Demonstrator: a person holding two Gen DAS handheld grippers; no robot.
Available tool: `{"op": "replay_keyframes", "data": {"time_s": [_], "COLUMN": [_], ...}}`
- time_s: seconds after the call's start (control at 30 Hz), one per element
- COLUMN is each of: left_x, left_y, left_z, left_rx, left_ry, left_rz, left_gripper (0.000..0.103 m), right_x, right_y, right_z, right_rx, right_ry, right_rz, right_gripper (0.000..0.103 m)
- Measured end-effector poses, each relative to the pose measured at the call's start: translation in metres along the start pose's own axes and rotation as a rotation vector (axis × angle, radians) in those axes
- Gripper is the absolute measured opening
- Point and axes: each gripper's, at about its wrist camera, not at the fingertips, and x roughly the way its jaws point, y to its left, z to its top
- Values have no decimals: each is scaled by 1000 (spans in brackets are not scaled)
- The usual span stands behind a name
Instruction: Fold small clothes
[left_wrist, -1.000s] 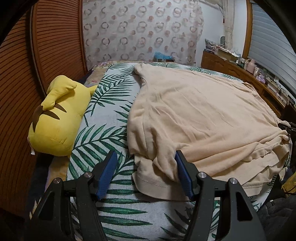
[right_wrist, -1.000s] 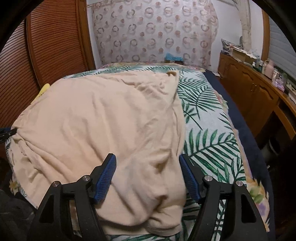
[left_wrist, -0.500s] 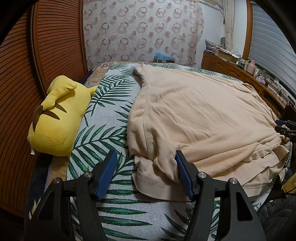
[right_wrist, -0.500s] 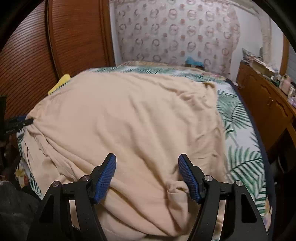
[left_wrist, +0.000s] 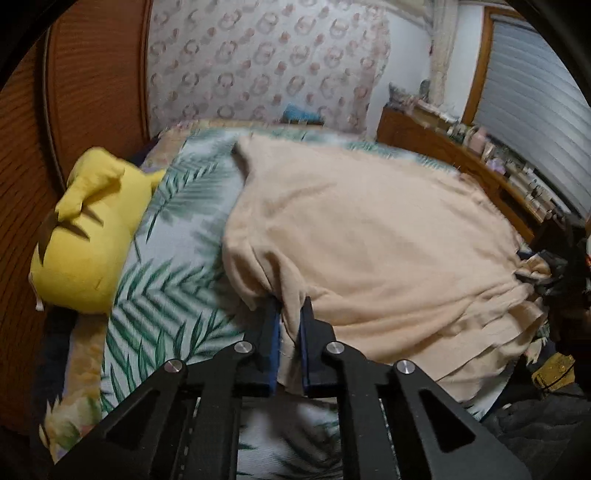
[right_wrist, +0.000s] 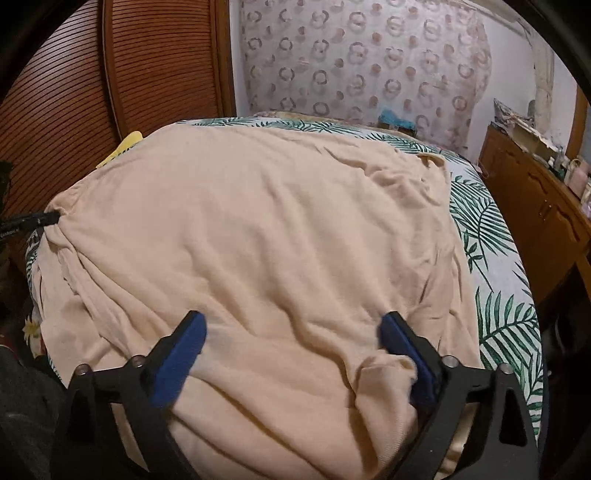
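A large beige garment (left_wrist: 369, 229) lies spread over the palm-leaf bed cover (left_wrist: 173, 258). My left gripper (left_wrist: 289, 306) is at its near left edge. Its jaws are closing, and a pinched fold of the beige cloth stands between the blue pads (left_wrist: 273, 332). In the right wrist view the same garment (right_wrist: 258, 221) fills the bed, wrinkled and bunched near me. My right gripper (right_wrist: 291, 321) hovers over its near right part. Its jaws are opening wide, and cloth lies under and between them without being pinched. The left gripper's tip (right_wrist: 33, 221) shows at the garment's left edge.
A yellow plush toy (left_wrist: 85, 236) lies at the bed's left side against a slatted wooden wardrobe (left_wrist: 92, 74). A wooden sideboard (right_wrist: 535, 206) with several small items runs along the right. A patterned curtain (right_wrist: 351, 66) hangs behind the bed.
The left jaws have closed from wide apart onto the garment's near left edge. The right jaws have spread wider, and that gripper has shifted left over the garment.
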Motion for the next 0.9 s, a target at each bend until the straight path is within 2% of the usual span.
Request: {"op": "replay_keyframes", "data": {"time_s": [0.1, 0.2, 0.33, 0.53, 0.9], "left_x": [-16, -25, -27, -20, -17], "left_y": [-13, -31, -58, -99, -184], "left_z": [15, 29, 48, 81, 130], "left_rx": [5, 43, 116, 193, 314], "left_ry": [-78, -118, -142, -175, -204], "left_rz": [-36, -79, -128, -223, -423], "left_gripper": [9, 9, 9, 8, 8], "right_x": [0, -3, -15, -38, -78], "right_y": [2, 2, -1, -10, -32], "right_z": [3, 3, 2, 3, -4], "right_rx": [-6, -10, 9, 24, 62], "right_ry": [13, 14, -10, -47, -111], "right_rz": [2, -4, 34, 16, -42], "right_gripper": [101, 100, 92, 87, 85]}}
